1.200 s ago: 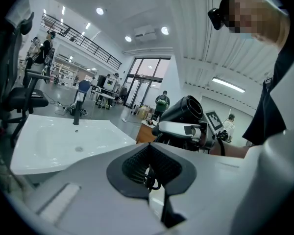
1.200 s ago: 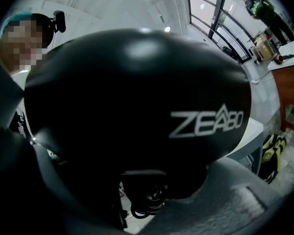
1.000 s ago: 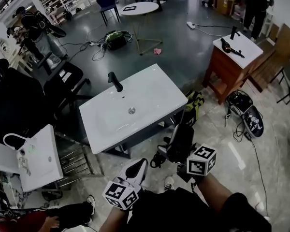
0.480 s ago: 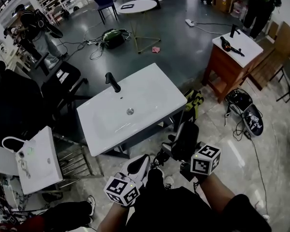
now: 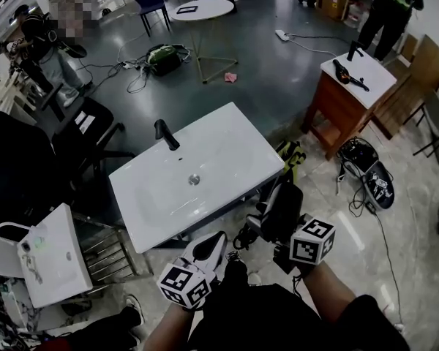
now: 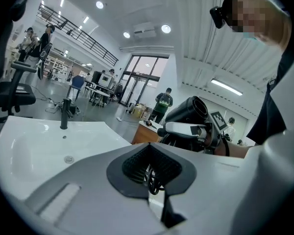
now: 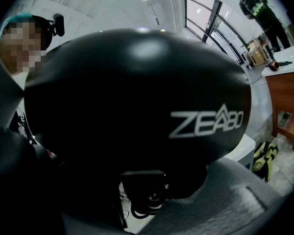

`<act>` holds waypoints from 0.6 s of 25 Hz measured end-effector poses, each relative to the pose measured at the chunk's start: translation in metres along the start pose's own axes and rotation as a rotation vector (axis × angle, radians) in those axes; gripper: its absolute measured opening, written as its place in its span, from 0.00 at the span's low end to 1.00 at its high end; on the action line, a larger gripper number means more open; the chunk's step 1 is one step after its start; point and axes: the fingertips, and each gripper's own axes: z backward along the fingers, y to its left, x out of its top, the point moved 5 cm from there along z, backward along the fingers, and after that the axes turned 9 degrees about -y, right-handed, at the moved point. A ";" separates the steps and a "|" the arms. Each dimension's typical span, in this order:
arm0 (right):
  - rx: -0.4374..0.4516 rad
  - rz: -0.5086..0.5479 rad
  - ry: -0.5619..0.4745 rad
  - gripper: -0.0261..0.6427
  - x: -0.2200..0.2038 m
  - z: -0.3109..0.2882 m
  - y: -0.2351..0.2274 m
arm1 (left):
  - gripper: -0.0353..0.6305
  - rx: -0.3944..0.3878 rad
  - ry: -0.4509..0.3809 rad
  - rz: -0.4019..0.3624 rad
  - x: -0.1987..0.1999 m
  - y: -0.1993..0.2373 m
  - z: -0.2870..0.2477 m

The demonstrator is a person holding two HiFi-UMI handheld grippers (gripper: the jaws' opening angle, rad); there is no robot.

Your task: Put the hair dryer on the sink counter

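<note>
The black hair dryer (image 5: 284,205) is in the air, gripped by the right claw (image 5: 276,229), whose jaws are clenched round it; in the right gripper view its dark body fills almost the whole picture, with loops of its cord (image 5: 241,237) hanging under it. It hangs just off the near right edge of the white table (image 5: 234,141) that carries the sink basin, low beside the person's body and not yet over the top. The left claw (image 5: 211,246) is close beside it, jaws pressed together and grasping nothing that I can make out, though cord loops show through the notch in its pads. So the step in hand appears to be the carry, with the placing not begun. The next move probably calls for lifting the dryer forward and to the left, over the flat rim to the right of the basin and clear of the faucet (image 5: 164,133), lowering it until it rests, then releasing, with care that the dangling cord does not catch the edge.
</note>
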 end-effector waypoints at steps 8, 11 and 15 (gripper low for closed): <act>-0.044 -0.014 -0.009 0.34 0.021 -0.041 -0.032 | 0.06 -0.051 0.031 0.010 0.021 0.045 -0.044; -0.059 -0.019 -0.013 0.34 0.027 -0.057 -0.044 | 0.06 -0.057 0.034 0.016 0.027 0.065 -0.057; -0.070 -0.020 -0.010 0.34 0.032 -0.081 -0.058 | 0.06 -0.070 0.040 0.027 0.035 0.089 -0.072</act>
